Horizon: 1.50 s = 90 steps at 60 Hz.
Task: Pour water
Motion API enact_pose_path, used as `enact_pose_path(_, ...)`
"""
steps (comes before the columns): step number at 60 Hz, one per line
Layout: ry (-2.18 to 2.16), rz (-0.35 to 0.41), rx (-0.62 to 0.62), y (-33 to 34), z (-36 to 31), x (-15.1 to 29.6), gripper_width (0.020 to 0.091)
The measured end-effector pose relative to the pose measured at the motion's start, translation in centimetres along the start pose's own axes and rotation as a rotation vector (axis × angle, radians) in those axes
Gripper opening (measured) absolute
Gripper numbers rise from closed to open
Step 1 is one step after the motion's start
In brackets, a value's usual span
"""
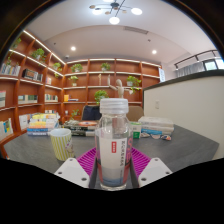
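A clear plastic water bottle (113,140) with a white screw cap and a red-and-white label is seen upright between the two fingers of the gripper (113,165). The magenta pads (88,157) are pressed against the bottle's sides, so the bottle is pinched by the gripper at about label height. The cap is seated on the bottle's neck.

A round grey table (175,150) is spread out below and beyond the fingers. A pale, ribbed paper cup (61,143) is placed upright on the table to the left of the bottle, near it but apart from it. Further back on the table, a stack of colourful boxes (42,124) is found at the left, and a flat white-and-blue packet (156,126) at the right, with a small green item just beside it that cannot be identified.

The back of the room is lined with wooden wall shelves (100,80), on which green potted plants (104,67) and books are set. Round ceiling lights (114,19) are lit overhead.
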State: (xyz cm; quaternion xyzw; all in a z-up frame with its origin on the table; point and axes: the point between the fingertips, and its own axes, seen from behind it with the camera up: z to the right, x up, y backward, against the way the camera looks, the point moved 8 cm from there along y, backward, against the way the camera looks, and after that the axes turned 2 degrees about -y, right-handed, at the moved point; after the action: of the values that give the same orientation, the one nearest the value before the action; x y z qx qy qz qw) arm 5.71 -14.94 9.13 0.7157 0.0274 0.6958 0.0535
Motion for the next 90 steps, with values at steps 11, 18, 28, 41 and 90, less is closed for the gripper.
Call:
enact_pose_path(11,0.021,0.010,-0.025,0.3,0.1,0.0,0.0395)
enact_pose_path(18,0.041,0.019,-0.023,0.3,-0.2,0.0,0.0374)
enact_pose_path(28,0.140,-0.002,-0.012,-0.3,-0.2,0.4,0.0372)
enact_pose_path(41,0.757,-0.009,-0.049,-4.1,-1.9,3.9,0.0372)
enact_pose_path(90,2.234,0.228,-0.142,-11.9,-8.9,9.1,0.0374)
